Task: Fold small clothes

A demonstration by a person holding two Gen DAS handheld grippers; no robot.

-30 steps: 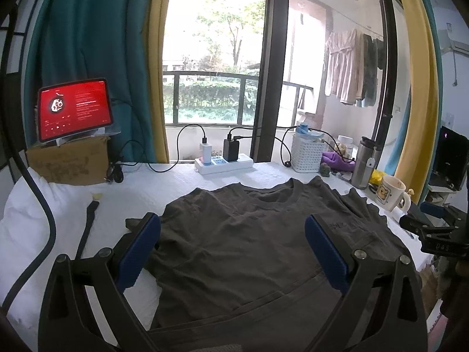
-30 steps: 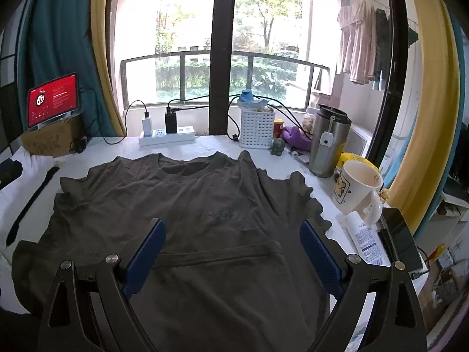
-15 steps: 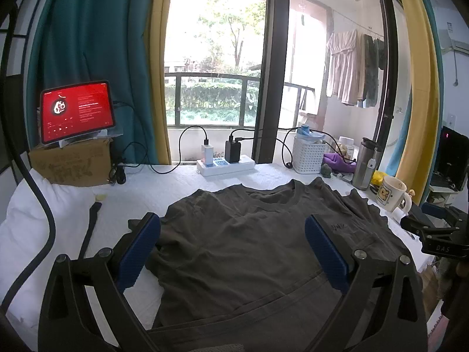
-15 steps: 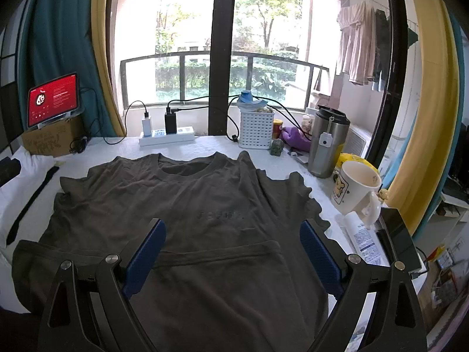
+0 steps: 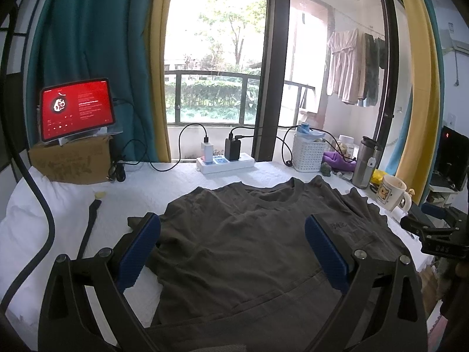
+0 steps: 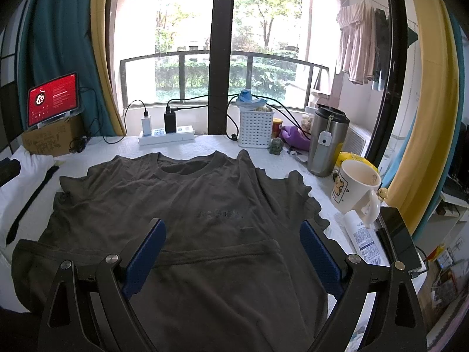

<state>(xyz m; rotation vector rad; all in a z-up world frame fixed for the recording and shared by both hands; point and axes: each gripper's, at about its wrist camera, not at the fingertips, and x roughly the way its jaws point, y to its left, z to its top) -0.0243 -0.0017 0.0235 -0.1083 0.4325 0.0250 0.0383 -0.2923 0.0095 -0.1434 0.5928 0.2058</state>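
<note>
— Left camera, what was in the containers?
— The white basket (image 5: 309,155) held small odds and ends under something blue; the mug's (image 5: 391,192) inside was hidden. The left gripper (image 5: 233,253) hovered low over the T-shirt (image 5: 234,234), its blue fingers spread wide, gripping nothing.
— And the shirt?
— Flat on the white table (image 5: 164,182), collar toward the window, hem nearest the camera.
— Right camera?
— The mug (image 6: 353,187) looked empty. The right gripper (image 6: 233,259) was wide open too, empty, above the shirt's lower half.
</note>
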